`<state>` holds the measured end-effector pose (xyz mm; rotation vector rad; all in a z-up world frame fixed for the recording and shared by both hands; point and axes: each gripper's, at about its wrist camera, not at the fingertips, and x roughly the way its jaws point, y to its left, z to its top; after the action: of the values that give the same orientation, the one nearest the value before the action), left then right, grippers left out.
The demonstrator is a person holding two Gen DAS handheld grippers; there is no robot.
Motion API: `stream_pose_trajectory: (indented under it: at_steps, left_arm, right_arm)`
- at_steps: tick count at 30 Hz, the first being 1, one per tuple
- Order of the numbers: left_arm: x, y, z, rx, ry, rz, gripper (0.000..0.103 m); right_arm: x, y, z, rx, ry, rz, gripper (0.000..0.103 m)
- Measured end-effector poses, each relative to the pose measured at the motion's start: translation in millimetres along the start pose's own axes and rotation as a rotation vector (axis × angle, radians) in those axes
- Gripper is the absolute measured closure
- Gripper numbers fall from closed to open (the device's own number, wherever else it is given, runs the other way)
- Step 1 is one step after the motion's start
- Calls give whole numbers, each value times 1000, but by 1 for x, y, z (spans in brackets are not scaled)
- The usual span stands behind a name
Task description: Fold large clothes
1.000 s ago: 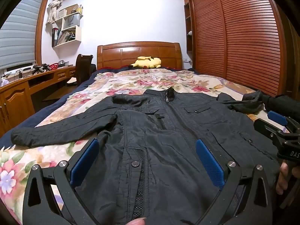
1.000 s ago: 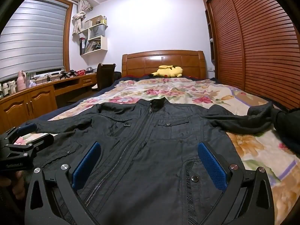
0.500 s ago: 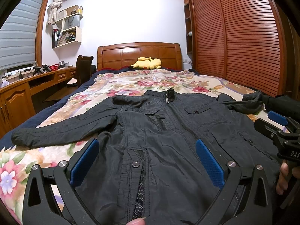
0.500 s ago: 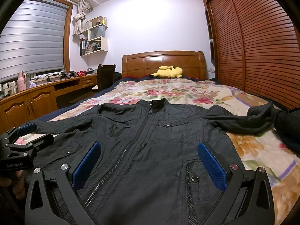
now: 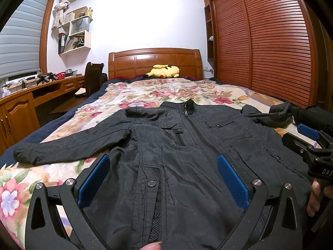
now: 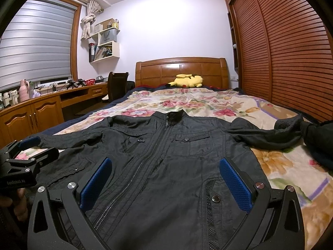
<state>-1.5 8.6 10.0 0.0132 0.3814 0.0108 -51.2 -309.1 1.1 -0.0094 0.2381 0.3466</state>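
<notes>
- Left wrist view shows the left gripper (image 5: 163, 179) with its blue pads spread wide and nothing between them, hanging low over the hem end of the black jacket (image 5: 187, 145)
- Right wrist view shows the right gripper (image 6: 165, 182) just as wide apart and likewise empty, over the hem on the other side of the zip
- Each gripper shows at the edge of the other's view, a hand (image 5: 317, 198) on its handle, so the two stand side by side at the foot of the bed (image 6: 281, 166)
- That jacket lies face up and zipped on the floral bedspread, collar toward the wooden headboard (image 6: 181, 70) where a yellow plush toy (image 6: 187, 81) rests
- One sleeve (image 5: 68, 145) runs out straight toward the edge of the bed nearest the desk; the other sleeve (image 6: 268, 134) is bunched and crumpled toward the wardrobe doors (image 6: 291, 52), touching another dark garment (image 6: 320, 143) there
- I judge folding has not yet begun: the garment is only spread out, no part turned over
- Next move, as I see it, calls for a sleeve or side edge to be pinched and carried across the chest; the crumpled sleeve likely wants straightening first
- Thin, slippery-looking fabric may slide from a shallow pinch, so a grasp on a seam or cuff seems wiser
</notes>
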Motion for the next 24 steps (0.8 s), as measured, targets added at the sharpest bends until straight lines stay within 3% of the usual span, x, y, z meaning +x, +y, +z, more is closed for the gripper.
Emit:
stream_pose_trajectory:
  at_steps: [24]
  left_arm:
    - [-2, 0, 0, 3, -2, 1, 0]
  right_arm:
    - [1, 0, 0, 4, -8, 1, 0]
